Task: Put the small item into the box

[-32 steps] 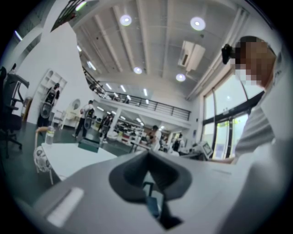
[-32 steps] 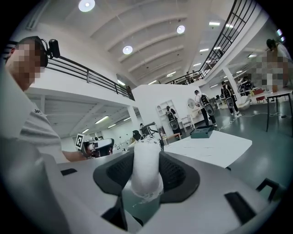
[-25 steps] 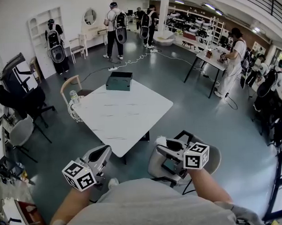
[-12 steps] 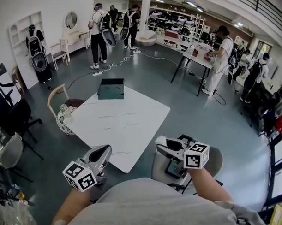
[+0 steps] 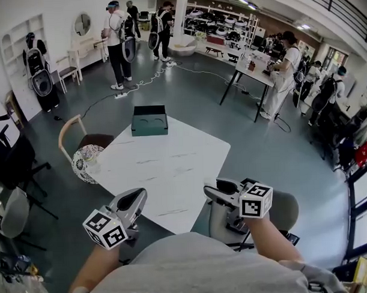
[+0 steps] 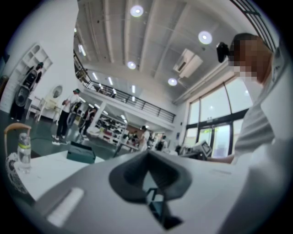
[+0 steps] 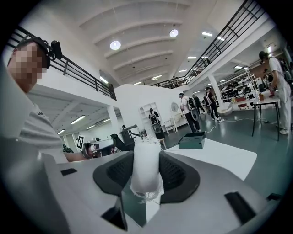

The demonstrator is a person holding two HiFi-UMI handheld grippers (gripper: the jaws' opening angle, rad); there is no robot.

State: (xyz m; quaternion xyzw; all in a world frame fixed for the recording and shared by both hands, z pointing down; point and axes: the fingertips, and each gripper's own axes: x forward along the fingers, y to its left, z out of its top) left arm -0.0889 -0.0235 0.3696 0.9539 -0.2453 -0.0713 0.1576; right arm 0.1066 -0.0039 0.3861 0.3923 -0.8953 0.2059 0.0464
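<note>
A dark green open box point(image 5: 149, 121) stands at the far edge of the white table point(image 5: 166, 167); it also shows as the box point(image 6: 81, 152) and the box point(image 7: 192, 140). My right gripper point(image 5: 214, 191) hovers off the table's near right corner, shut on a small white item point(image 7: 145, 169) wrapped in thin plastic, which stands upright between the pads. My left gripper point(image 5: 136, 201) hangs at the table's near edge with its jaws together and nothing between them. Both grippers are well short of the box.
A wooden-backed chair point(image 5: 72, 132) with a patterned cushion point(image 5: 88, 163) stands at the table's left side. A grey chair point(image 5: 285, 208) sits under my right arm. Several people stand at the back, with a cable on the floor point(image 5: 169, 70) and another table point(image 5: 253, 73).
The view has moved closer to the table, which now reaches down to the grippers. Both grippers keep the same stance, and the white item stays in the right one.
</note>
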